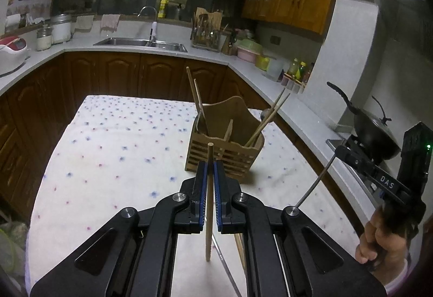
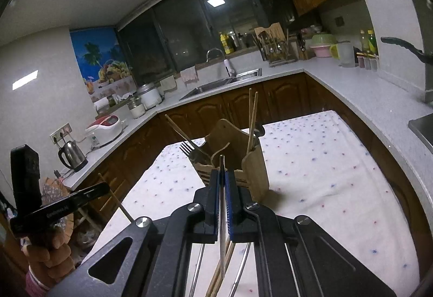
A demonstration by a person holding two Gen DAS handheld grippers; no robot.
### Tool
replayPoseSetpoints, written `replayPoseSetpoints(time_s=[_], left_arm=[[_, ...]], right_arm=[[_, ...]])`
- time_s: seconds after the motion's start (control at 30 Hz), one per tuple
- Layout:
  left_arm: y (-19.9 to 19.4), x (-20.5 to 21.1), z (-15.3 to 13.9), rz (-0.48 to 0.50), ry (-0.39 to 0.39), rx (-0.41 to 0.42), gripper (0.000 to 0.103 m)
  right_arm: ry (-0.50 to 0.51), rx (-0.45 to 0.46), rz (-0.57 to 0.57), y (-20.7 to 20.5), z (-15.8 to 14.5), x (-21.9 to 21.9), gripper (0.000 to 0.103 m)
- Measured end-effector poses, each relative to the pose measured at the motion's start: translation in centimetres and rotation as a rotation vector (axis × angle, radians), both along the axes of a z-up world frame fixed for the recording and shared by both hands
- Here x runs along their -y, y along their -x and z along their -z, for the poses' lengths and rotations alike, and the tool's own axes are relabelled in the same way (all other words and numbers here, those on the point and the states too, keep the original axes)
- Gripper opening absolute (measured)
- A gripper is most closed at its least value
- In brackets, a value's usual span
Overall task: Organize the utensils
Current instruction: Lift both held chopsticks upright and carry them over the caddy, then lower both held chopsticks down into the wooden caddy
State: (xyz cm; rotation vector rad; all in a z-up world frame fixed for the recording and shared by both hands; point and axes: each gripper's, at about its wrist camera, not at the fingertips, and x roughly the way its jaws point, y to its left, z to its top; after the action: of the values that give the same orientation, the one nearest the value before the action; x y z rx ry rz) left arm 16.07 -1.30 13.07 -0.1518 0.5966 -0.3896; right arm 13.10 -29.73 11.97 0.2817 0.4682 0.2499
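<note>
**Open cloth to the sides, holder crowded with leaning sticks**

The flowered cloth on the worktop (image 1: pixel 113 140) lies bare and wide to the left of the wooden holder (image 1: pixel 224 153), and bare again on its other side in the right wrist view. Above the holder the way down is narrower: chopsticks (image 1: pixel 193 88) lean out of the left compartment, another pair (image 1: pixel 270 118) slants out to the right, and a fork (image 2: pixel 189 150) juts from one corner. The middle compartment stands freer. Loose utensils (image 2: pixel 224 264) lie on the cloth under the claws.
</note>
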Motion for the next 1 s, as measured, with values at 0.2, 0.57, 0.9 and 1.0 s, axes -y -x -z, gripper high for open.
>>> replayPoseSetpoints(time_s=[0.2, 0.57, 0.9, 1.0], left_arm=[[-0.6, 0.1, -1.0, -0.010, 0.005, 0.028, 0.004], [-3.5, 0.0, -5.6, -0.044, 0.046, 0.128, 0.004], [-9.4, 1.3, -9.6, -0.093, 0.096, 0.212, 0.004], [-11.4, 1.8, -9.8, -0.115, 0.104, 0.221, 0.004]], right_arm=[[0.001, 0.024, 0.006, -0.4, -0.9, 0.1, 0.004], [-0.013, 0.091, 0.038, -2.9, -3.5, 1.0, 0.004], [0.003, 0.199, 0.110, -7.4, -7.1, 1.3, 0.004], [0.019, 0.224, 0.133, -8.5, -7.4, 1.1, 0.004]])
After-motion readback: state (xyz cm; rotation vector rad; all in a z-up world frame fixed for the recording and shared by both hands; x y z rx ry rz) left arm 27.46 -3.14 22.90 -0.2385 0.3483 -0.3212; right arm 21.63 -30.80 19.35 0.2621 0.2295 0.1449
